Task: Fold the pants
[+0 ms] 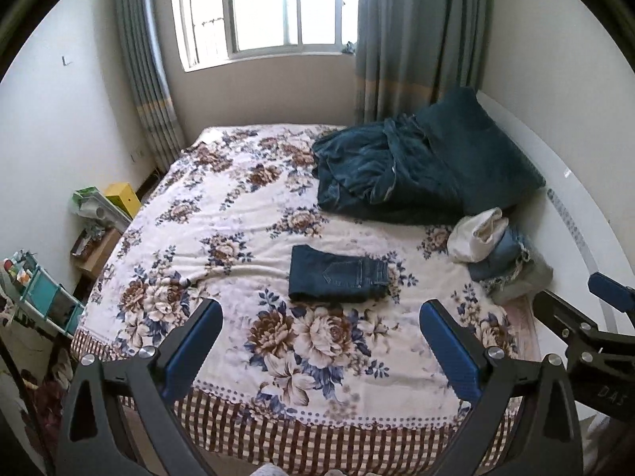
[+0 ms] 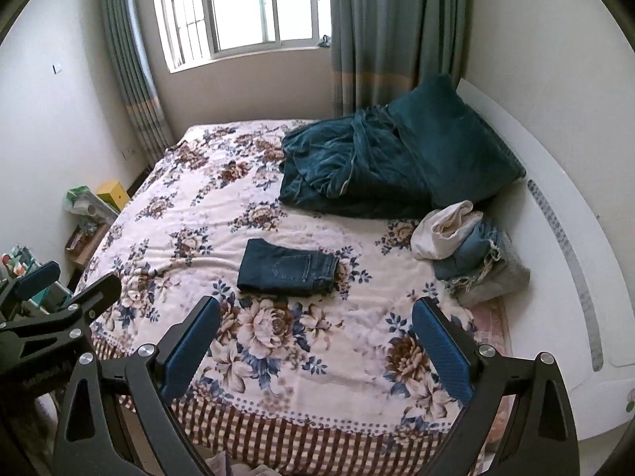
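Observation:
A pair of dark blue jeans lies folded into a small flat rectangle on the floral bedspread, back pocket up; it also shows in the right wrist view. My left gripper is open and empty, held above the bed's near edge, short of the jeans. My right gripper is open and empty too, at about the same distance from the jeans. Each gripper shows at the edge of the other's view: the right one in the left wrist view, the left one in the right wrist view.
A crumpled teal blanket and teal pillow lie at the head of the bed. A stack of folded clothes sits by the white headboard. A shelf and boxes stand on the left. Window and curtains are behind.

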Demonstrator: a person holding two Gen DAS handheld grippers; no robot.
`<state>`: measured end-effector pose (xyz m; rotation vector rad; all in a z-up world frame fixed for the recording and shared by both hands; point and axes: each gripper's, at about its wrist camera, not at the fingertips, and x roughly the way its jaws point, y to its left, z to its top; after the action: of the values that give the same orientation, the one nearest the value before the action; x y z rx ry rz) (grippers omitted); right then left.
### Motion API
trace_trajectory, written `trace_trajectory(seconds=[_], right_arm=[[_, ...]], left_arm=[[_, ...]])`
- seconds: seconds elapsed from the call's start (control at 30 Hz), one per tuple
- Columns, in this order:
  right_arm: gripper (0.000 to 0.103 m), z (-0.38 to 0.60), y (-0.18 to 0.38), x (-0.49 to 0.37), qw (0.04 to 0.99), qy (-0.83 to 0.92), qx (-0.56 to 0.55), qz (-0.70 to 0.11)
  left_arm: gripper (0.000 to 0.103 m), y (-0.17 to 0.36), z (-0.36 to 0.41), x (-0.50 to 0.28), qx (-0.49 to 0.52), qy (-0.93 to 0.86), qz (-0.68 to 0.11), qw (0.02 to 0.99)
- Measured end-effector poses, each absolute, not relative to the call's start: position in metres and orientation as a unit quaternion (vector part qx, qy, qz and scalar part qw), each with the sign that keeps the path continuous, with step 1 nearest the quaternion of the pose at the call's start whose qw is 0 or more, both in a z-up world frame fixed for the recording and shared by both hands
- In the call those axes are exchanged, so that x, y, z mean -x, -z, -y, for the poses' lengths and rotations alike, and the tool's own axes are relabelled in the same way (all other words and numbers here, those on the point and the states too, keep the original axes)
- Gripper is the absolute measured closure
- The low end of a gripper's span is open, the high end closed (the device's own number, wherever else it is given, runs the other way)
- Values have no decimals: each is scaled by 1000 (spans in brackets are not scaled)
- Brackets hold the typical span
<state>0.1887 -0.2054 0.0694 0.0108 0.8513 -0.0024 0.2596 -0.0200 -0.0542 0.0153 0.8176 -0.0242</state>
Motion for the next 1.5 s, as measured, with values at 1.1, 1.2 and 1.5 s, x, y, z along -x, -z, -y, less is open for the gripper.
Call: trace_trajectory(seconds=[1.1, 1.2, 1.5], right_arm=[[1, 206, 21, -268, 911, 70, 0, -406], [1, 203, 29, -277, 909, 68, 1, -411], [0, 194, 42, -289, 909, 62, 3, -413]], left_arm=[[0, 122, 12, -319, -30, -33, -392, 919], [0, 127, 10, -323, -31, -37, -398, 916], [0, 130, 8, -329, -36, -45, -396, 916]])
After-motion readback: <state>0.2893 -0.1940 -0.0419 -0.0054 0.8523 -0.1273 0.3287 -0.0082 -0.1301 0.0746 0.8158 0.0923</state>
